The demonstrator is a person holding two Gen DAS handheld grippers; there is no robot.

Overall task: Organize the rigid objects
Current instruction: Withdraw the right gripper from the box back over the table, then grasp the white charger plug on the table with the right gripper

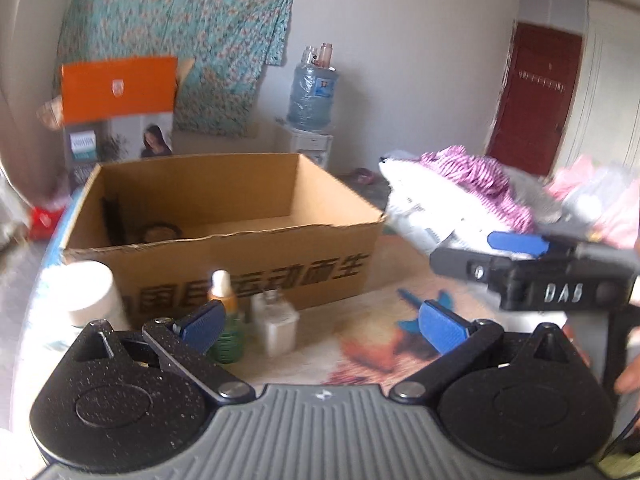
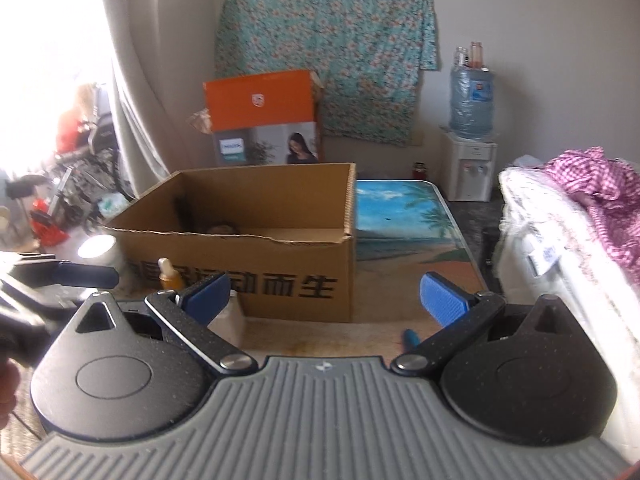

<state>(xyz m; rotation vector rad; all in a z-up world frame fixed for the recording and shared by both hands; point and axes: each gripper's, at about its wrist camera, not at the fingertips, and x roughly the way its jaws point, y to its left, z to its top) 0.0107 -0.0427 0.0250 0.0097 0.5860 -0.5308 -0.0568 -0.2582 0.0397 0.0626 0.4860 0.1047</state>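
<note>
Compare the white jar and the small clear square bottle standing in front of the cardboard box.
The white jar is round, opaque and wide; the square bottle is boxy and see-through at the top, with white in its lower part. The jar is the bigger and stands further left, while the square bottle sits right of the orange dropper bottle. Both stand upright on the table, outside the cardboard box, untouched by the open left gripper.

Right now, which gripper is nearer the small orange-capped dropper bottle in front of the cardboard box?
Left. The left gripper is open just short of the dropper bottle, which sits by its left finger. The right gripper hangs further right, facing the cardboard box.
</note>
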